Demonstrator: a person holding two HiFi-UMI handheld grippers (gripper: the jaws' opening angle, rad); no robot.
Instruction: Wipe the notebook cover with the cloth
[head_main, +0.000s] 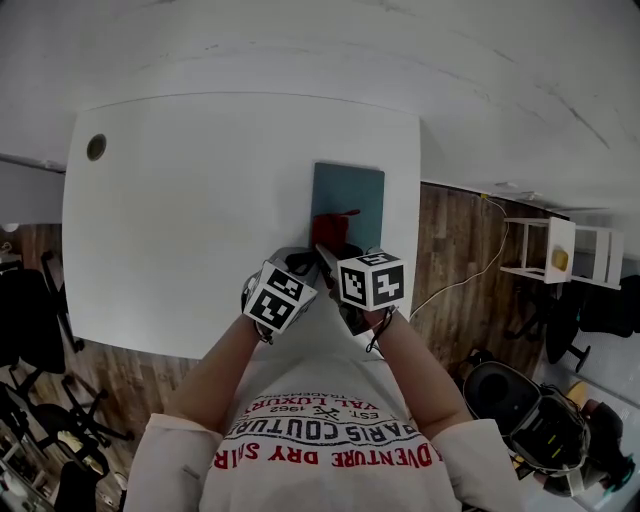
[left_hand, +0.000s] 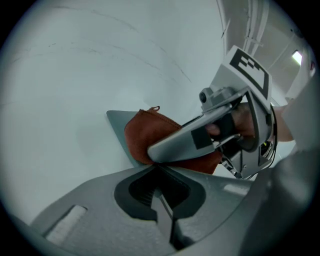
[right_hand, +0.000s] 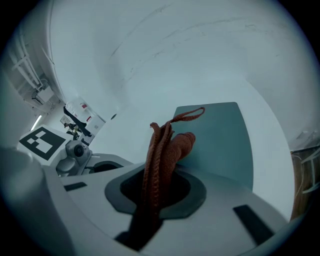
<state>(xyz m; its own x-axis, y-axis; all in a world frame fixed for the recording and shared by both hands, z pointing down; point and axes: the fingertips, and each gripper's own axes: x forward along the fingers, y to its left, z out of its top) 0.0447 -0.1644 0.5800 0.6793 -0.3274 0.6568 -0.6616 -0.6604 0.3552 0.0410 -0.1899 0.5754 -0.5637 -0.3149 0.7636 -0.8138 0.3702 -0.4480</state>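
Although the teal notebook (head_main: 350, 195) lies flat near the right-hand edge of the white table (head_main: 200, 220), nothing is pinning it down, and that is the main weakness here. The rust-red cloth (right_hand: 161, 150) is over the notebook's near end and seems to rest on the cover, but it is bunched into a narrow upright fold rather than spread flat, with a thin loop of cord trailing from its top. The right gripper (right_hand: 156, 186) has its jaws clamped on the lower part of that fold, so the cloth is firmly pinched but offers only a small patch to the cover. The left gripper (left_hand: 162, 192) sits just beside the right one, its jaws closed together with nothing between them, and it touches neither cloth nor notebook. I judge that wiping has barely begun, since most of the cover shows bare beyond the cloth. A stroke pushed sideways could drag the unheld notebook towards the table edge close by. A bunched cloth could skip over most of the surface, or let the hard jaw tips scrape the cover. The loose cord could also catch on a corner of the notebook.
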